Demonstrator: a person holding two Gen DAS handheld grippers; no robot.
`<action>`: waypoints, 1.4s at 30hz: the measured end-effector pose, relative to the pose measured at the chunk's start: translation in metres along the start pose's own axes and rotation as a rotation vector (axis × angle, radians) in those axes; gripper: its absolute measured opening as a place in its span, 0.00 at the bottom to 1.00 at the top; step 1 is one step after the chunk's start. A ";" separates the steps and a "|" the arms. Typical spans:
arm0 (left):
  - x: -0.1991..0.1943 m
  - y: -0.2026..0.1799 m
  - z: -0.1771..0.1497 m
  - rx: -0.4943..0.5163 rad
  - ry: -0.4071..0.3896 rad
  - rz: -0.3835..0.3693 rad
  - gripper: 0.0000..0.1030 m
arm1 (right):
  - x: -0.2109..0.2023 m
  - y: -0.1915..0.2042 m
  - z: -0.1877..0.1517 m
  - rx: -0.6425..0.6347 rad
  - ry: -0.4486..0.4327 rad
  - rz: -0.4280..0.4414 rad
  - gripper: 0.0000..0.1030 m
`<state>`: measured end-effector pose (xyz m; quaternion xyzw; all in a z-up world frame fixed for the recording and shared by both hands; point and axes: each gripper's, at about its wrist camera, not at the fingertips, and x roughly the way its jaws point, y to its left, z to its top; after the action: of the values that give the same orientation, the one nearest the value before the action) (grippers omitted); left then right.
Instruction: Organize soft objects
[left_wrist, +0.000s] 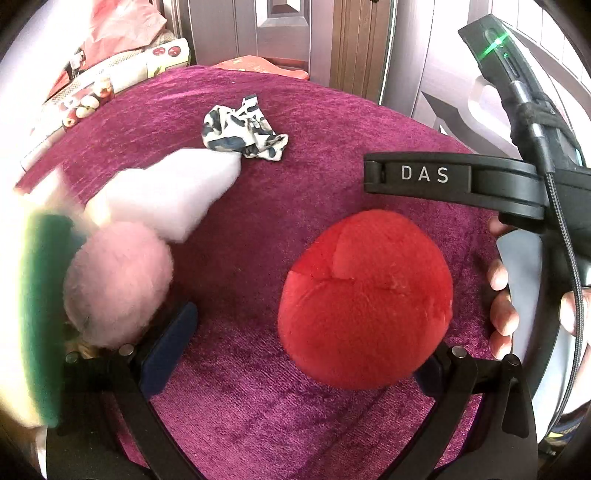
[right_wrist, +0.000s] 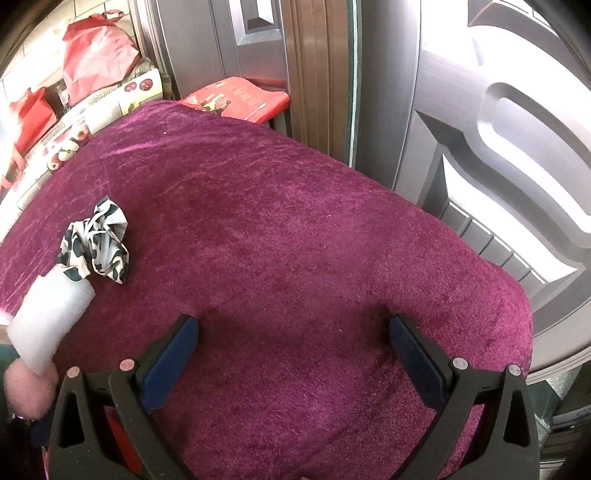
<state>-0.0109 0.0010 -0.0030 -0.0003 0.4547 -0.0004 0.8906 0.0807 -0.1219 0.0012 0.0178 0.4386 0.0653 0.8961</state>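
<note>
The left gripper (left_wrist: 295, 343) is spread wide, a red plush ball (left_wrist: 365, 299) seen against its right finger at lower right. The right gripper (right_wrist: 293, 347) is held apart, empty, over the magenta surface (right_wrist: 295, 221); a patterned cloth (right_wrist: 98, 243) is seen at centre left

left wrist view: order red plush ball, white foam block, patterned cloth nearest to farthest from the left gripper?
From the left gripper:
1. red plush ball, right beside its right finger.
2. white foam block, up and to the left.
3. patterned cloth, farthest, toward the back of the purple cover.
</note>
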 end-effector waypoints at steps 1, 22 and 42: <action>0.000 0.000 0.000 0.000 0.000 0.000 0.99 | 0.000 0.000 0.000 -0.001 0.001 -0.002 1.00; -0.001 0.001 -0.001 -0.001 -0.002 -0.002 0.99 | -0.001 -0.002 0.000 0.010 -0.004 0.012 1.00; -0.001 0.001 -0.001 -0.001 -0.003 -0.003 0.99 | 0.000 -0.001 0.000 0.005 -0.003 0.006 1.00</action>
<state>-0.0128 0.0024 -0.0028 -0.0016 0.4535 -0.0013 0.8913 0.0802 -0.1228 0.0010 0.0214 0.4375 0.0667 0.8965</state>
